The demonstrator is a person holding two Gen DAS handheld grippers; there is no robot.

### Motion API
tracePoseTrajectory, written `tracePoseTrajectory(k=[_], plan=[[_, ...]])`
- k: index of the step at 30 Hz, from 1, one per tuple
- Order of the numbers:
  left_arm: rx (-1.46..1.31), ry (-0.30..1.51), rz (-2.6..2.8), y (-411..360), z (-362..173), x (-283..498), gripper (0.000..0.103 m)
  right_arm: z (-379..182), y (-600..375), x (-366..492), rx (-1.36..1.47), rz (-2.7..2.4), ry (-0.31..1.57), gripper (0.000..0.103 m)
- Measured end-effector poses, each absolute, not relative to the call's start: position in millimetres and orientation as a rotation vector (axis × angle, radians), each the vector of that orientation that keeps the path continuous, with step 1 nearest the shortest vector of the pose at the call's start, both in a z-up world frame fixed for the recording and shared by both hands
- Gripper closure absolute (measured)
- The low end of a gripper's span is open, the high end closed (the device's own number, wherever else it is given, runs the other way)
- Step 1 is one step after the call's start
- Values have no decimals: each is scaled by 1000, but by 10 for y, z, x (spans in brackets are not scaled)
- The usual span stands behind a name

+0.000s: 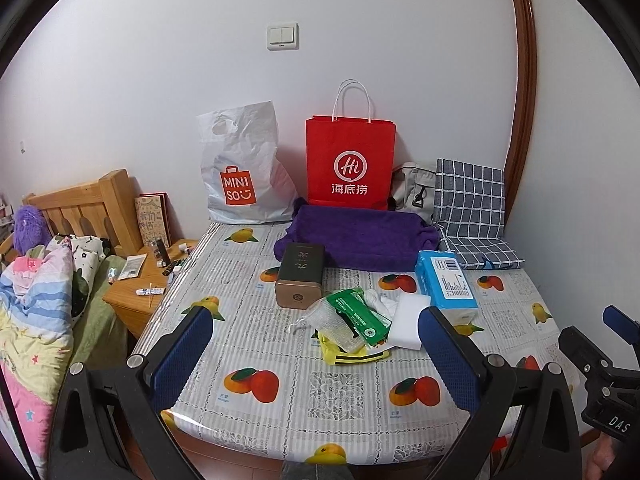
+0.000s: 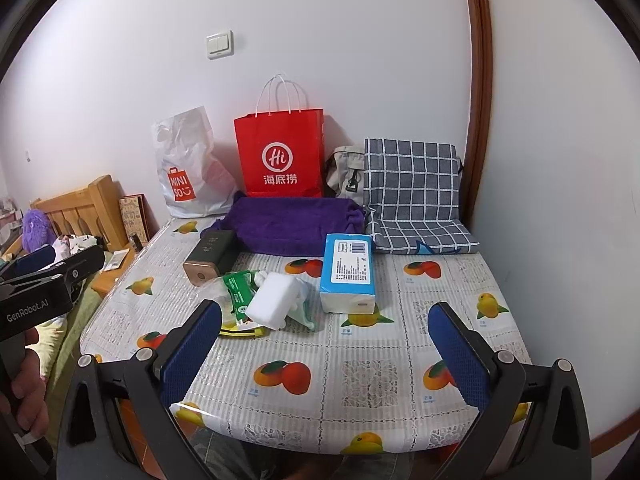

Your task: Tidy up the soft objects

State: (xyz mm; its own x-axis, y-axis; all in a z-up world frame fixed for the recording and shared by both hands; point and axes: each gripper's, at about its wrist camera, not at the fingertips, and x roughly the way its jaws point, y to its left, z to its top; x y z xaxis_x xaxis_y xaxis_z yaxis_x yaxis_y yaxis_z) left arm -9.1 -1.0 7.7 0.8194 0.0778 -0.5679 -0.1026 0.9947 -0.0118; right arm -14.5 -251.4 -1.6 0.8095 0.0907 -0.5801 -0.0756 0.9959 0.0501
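While both rigs hang over the near edge of the table (image 1: 304, 412), I log the left gripper (image 1: 316, 344) with its blue pads spread wide and nothing between them. The right gripper (image 2: 324, 340) reads the same from my end: jaws apart, empty.

Soft pile sits mid-table. White sponge block (image 2: 270, 295) lies tilted on top of the heap; green wipes packet (image 1: 358, 316) touches its left side; a mesh scrubber (image 1: 334, 326) and a yellow striped cloth (image 1: 352, 356) are partly under the packet. Blue tissue pack (image 2: 348, 268) lies just right of the pile, flat. Dark tin box (image 1: 300, 278) lies just behind the pile on its left.

Purple folded towel (image 1: 356, 236) is farther back, before the red paper bag (image 1: 350, 162). White plastic bag (image 1: 244, 168) stands left of it, checked grey cushion (image 2: 416, 196) at the right against the wall.
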Motion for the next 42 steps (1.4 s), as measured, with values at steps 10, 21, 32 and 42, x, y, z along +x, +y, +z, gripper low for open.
tracePoseTrajectory(k=[10,21,32,42], plan=[[-43,603,95,-15,70,-98,0,2,-2518,-150,23,90,619,1],[-41,604,96,-26,70,-101,0,24,-2513,-159,22,89,614,1],[-40,604,96,-32,69,-93,0,36,-2520,-155,22,89,611,1],[-36,606,95,-38,74,-92,0,37,-2519,-163,21,87,608,1]])
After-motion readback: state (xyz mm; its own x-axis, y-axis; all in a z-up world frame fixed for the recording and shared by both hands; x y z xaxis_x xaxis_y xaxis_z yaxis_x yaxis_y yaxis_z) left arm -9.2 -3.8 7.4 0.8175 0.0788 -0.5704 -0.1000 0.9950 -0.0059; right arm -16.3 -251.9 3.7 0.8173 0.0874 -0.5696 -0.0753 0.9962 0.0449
